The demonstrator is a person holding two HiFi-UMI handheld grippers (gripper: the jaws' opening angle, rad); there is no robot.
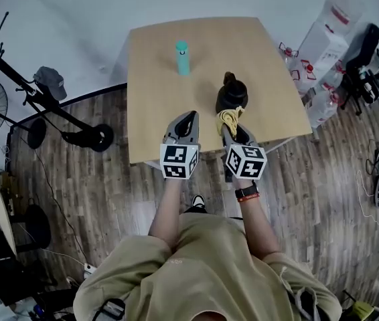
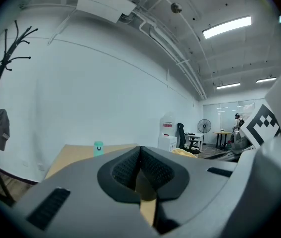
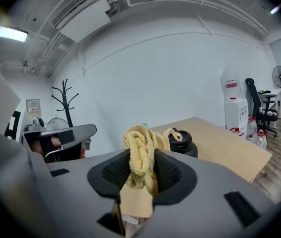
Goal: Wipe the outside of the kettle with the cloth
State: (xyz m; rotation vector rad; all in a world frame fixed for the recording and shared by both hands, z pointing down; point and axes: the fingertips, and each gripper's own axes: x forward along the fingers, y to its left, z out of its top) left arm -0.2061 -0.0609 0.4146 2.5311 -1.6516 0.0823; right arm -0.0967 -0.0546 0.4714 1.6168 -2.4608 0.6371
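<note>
A black kettle stands on the wooden table, right of centre near the front edge; its lid also peeks over the jaws in the right gripper view as the kettle. My right gripper is shut on a yellow cloth, just in front of the kettle, with the cloth bunched between the jaws and draping toward the kettle. My left gripper hovers over the table's front edge to the left of the kettle, shut with nothing in it.
A teal bottle stands upright at the table's middle back, the same bottle small in the left gripper view. Water jugs and a black office chair sit right of the table. A fan and a coat stand are on the left.
</note>
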